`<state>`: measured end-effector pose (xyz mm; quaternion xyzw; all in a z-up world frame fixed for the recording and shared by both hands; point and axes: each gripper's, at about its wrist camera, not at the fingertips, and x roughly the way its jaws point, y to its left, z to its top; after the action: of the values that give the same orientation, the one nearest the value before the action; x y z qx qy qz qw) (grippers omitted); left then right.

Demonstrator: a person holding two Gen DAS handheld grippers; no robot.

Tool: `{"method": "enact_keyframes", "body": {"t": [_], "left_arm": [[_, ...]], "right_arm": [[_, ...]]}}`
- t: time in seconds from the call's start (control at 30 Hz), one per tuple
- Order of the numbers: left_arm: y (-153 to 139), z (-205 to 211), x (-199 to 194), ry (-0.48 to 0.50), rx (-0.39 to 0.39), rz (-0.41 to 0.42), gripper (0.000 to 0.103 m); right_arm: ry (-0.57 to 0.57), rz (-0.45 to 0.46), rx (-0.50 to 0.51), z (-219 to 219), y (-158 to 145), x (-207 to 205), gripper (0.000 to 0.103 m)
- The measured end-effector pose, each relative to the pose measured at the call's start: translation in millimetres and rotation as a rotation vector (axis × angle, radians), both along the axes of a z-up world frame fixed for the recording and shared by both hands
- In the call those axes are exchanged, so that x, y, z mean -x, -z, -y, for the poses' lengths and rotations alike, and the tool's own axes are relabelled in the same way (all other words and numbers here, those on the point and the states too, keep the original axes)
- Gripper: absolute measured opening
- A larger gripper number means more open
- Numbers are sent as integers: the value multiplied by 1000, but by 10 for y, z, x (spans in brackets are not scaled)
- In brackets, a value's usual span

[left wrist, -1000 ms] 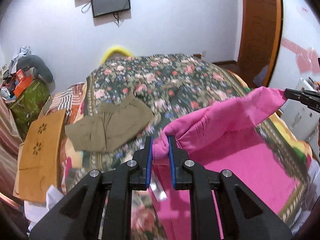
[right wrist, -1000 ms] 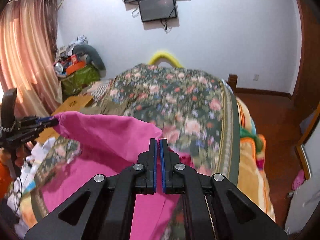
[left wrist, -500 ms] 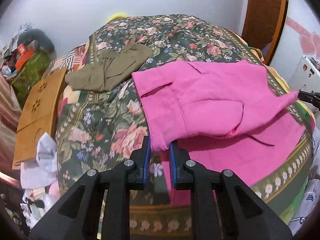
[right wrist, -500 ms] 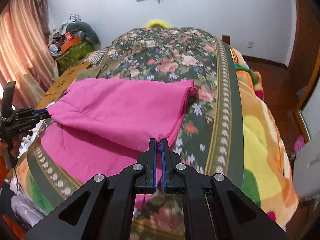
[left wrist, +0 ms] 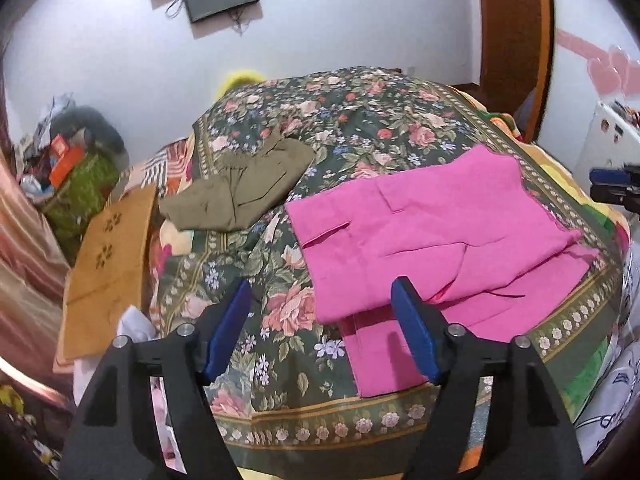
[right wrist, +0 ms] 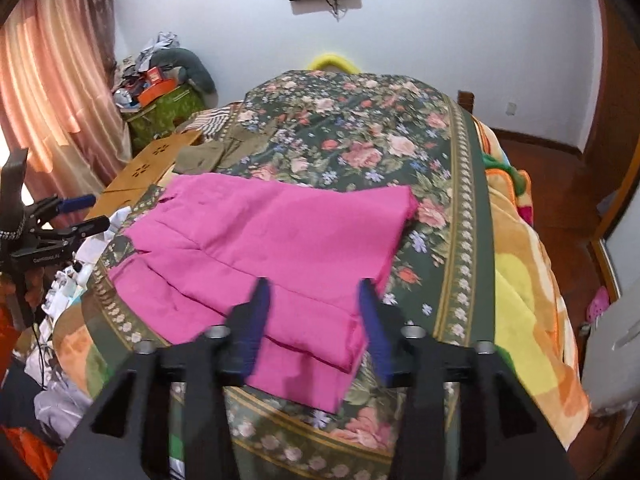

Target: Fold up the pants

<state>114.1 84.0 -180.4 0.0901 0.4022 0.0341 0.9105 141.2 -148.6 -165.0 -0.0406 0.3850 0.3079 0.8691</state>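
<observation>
Lying folded once on floral bedspread [left wrist: 352,128], pink pants [left wrist: 432,224] sit near bedspread's front edge; upper layer stops short, lower layer's hem juts past it toward border. Left gripper [left wrist: 320,328] hovers above pants' left front corner, jaws spread wide, holding nothing. Right gripper [right wrist: 314,320] hovers over pants' right front corner, jaws spread, empty. Olive garment [left wrist: 240,192] lies beyond pants' far left corner, apart. Bare bedspread stretches beyond pants' far edge.

Pink pants [left wrist: 432,220] – matt woven cloth; floral bedspread [left wrist: 360,120] – soft printed fabric; olive garment [left wrist: 240,188] – matt cloth.
</observation>
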Motion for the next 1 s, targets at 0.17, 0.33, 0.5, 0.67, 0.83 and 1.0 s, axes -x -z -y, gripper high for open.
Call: {"method": "enact_keyframes", "body": {"t": [0.17, 0.33, 0.5, 0.67, 0.83, 1.0], "left_arm": [[171, 176, -72, 71, -56, -69, 76], [393, 323, -158, 119, -114, -123, 76], [525, 448, -291, 163, -177, -147, 76], [420, 498, -405, 187, -150, -126, 76], [380, 481, -490, 182, -130, -125, 76], [516, 440, -483, 168, -114, -159, 76]], "right_arm": [[-60, -7, 30, -216, 35, 59, 60], [-116, -24, 75, -408, 170, 124, 61], [-159, -82, 94, -559, 341, 113, 61], [-200, -100, 125, -733, 451, 103, 61], [-200, -126, 140, -873, 574, 0, 61], [-175, -125, 115, -865, 624, -98, 52]]}}
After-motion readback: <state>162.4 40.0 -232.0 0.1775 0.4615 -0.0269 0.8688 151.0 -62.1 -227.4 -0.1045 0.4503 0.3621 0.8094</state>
